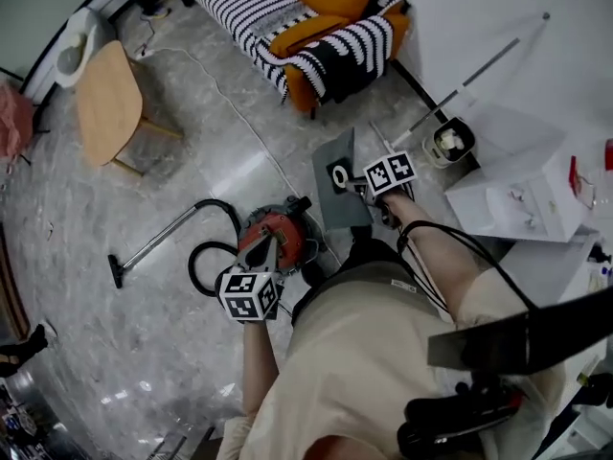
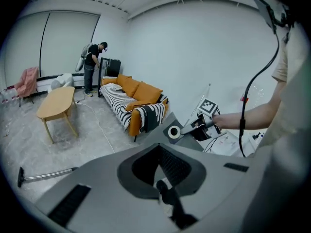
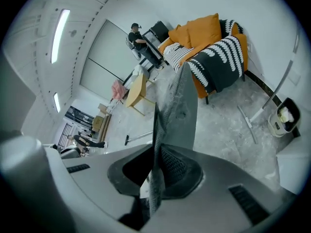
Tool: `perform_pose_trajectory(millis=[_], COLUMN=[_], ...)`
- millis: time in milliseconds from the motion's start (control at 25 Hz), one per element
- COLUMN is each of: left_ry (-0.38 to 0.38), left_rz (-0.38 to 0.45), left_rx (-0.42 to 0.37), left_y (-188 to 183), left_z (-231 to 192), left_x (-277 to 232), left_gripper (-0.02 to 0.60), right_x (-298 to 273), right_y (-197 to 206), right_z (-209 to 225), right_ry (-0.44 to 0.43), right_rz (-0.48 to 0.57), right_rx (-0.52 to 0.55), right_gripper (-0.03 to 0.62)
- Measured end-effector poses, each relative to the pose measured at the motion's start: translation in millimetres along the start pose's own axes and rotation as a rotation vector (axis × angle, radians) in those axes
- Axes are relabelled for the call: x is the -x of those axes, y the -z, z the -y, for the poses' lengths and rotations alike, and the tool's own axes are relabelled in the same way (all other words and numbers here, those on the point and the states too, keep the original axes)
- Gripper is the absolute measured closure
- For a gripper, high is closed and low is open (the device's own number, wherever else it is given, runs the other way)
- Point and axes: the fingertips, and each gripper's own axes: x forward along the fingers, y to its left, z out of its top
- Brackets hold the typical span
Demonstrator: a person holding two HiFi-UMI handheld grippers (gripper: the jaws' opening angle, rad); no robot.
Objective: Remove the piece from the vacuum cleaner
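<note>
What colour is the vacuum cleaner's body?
Red; the vacuum cleaner shows best in the head view.

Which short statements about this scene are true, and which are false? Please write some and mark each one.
1. The sofa has orange cushions. True.
2. The red vacuum cleaner stands on the sofa. False: it stands on the floor.
3. The right gripper holds a flat grey piece. True.
4. The left gripper is over the sofa. False: it is by the vacuum cleaner.
</note>
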Motion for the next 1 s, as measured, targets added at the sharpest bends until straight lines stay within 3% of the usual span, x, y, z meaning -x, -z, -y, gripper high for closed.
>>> perform_pose_trajectory(millis=[360, 640, 1000], left_ry=[-0.011, -0.014, 0.063], left_rz=[0.084, 0.09, 0.063], left_rx=[-0.084, -0.085, -0.077], left_y=[-21, 5, 35], left_z=[-20, -34, -29], left_x=[32, 68, 87], left_gripper=[0.578, 0.578, 0.578], right_x=[9, 2, 25], right_y=[-11, 7, 44], right_z=[-61, -111, -155], right_ry=[-0.028, -0.024, -0.065], right_rz=[0.086, 0.119, 0.171], right_rx=[0.069, 0.153, 0.154], right_gripper=[0.565, 0.565, 0.565])
